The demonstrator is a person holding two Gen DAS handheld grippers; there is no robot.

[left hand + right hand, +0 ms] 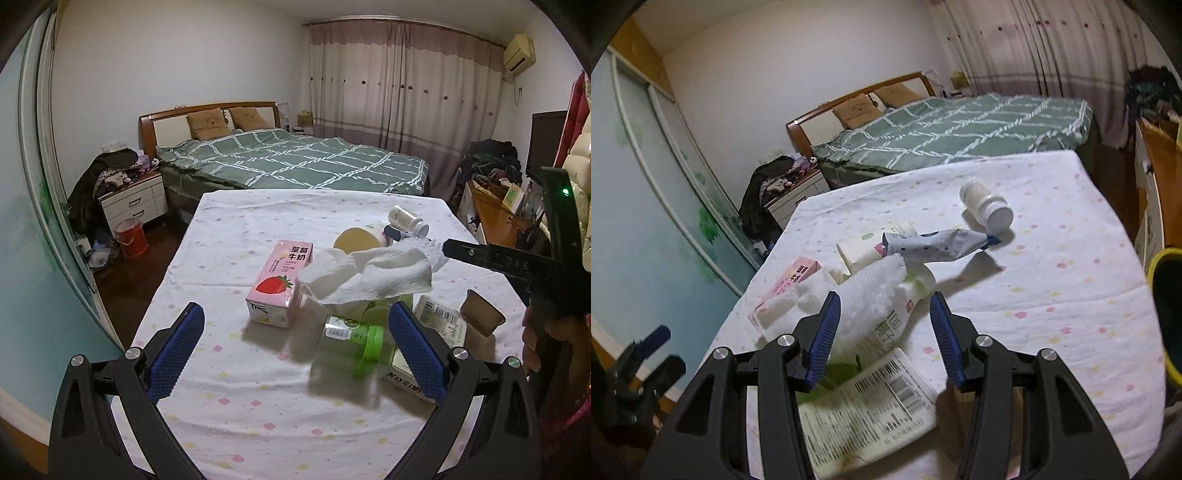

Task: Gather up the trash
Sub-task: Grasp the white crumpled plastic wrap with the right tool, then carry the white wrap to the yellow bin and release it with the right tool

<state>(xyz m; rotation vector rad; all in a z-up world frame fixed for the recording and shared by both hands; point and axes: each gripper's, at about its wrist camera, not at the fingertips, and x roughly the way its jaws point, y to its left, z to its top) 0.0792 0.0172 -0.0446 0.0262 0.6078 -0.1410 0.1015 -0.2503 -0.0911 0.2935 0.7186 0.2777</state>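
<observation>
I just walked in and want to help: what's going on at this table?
A person with a gripper in each hand is clearing trash off the cloth-covered table. The right gripper hovers open at a crumpled paper towel draped over a white bottle; no firm grip shows. The left gripper is open and empty, facing a pink milk carton and a green-lidded jar.

L gripper (295, 328) points down-fwd, its blue-padded fingers (176, 350) spread wide w/ nothing pressed between them. R gripper (884, 328) also tilts down, jaws about half apart; something white sits by the left pad, but whether the pads pinch it is hard to say. A hand (546, 343) grips the R gripper's handle at the right edge of the left view.
</observation>
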